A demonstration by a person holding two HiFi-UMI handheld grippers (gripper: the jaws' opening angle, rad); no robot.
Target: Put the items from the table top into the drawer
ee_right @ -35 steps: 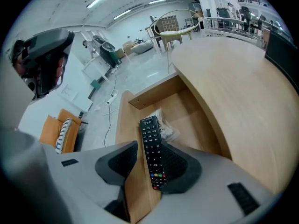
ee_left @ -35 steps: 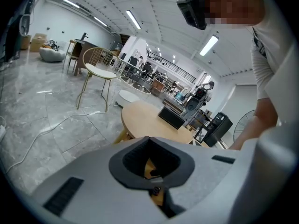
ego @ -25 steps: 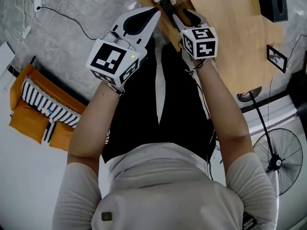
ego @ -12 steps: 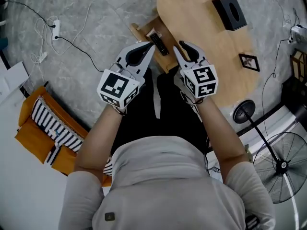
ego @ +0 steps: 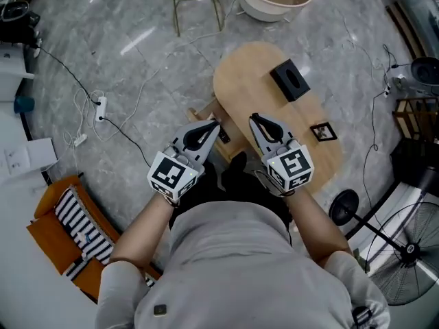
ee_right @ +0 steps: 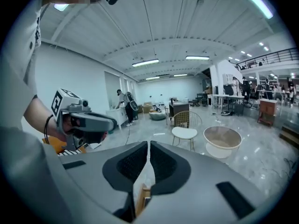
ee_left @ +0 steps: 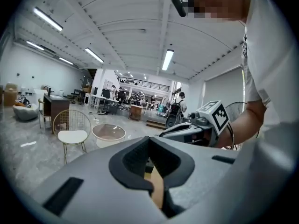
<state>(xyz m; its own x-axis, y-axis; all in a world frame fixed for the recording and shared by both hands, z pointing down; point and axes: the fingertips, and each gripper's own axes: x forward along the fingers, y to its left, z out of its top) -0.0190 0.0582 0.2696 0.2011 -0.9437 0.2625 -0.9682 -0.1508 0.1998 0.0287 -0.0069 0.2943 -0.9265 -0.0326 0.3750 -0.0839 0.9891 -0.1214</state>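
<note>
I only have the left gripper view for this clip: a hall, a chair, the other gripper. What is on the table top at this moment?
Observer: In the head view, a black box and a small picture frame lie on the wooden table.
Operator: Is the drawer open?
Observer: Yes. The drawer juts out of the table toward the picture's left.
Operator: Is the right gripper carrying anything?
Observer: No. The right gripper has just been closing its jaws, which now stand together with nothing between them.
</note>
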